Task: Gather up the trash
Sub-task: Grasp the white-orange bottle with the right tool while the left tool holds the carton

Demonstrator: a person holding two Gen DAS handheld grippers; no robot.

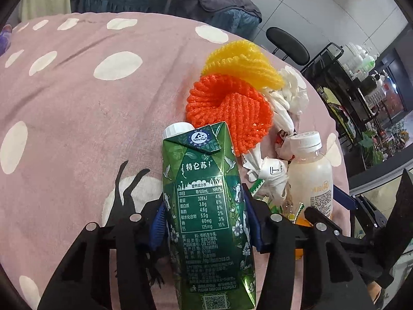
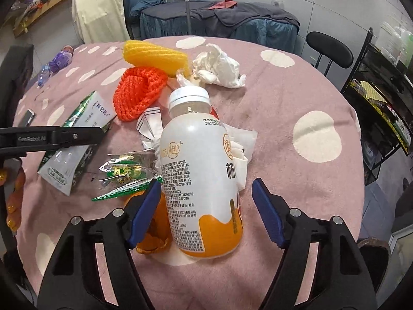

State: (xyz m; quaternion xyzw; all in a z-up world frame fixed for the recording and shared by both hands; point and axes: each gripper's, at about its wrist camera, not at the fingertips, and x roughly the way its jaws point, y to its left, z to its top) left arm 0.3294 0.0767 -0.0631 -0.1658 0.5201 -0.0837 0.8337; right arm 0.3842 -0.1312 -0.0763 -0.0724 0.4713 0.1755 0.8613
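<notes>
Between the blue pads of the left gripper (image 1: pixel 205 222), low in the centre of the left wrist view, stands the green milk carton (image 1: pixel 206 206), its long axis running up the frame in line with the fingers and its white cap at the top. Both pads sit flush against the carton's two sides, so that gripper appears to hold it, though how firmly cannot be told.

Low centre in the right wrist view, the yoghurt drink bottle (image 2: pixel 201 175) rises between the fingers of the right gripper (image 2: pixel 206 206), white cap toward the top of the frame, long axis again along the fingers. The left-hand pad lies just beside its wall, while the right-hand pad stands clearly apart, so these jaws are part-way wide and not yet pressing. Closing straight across the bottle's width looks like what the next move calls for.

Above both, on the pink spotted tablecloth (image 2: pixel 296 98), lie the orange foam net (image 2: pixel 139 95), yellow foam net (image 2: pixel 155 56) and crumpled tissue (image 2: pixel 219 69); a green snack wrapper (image 2: pixel 124 175) rests at the bottle's left.
</notes>
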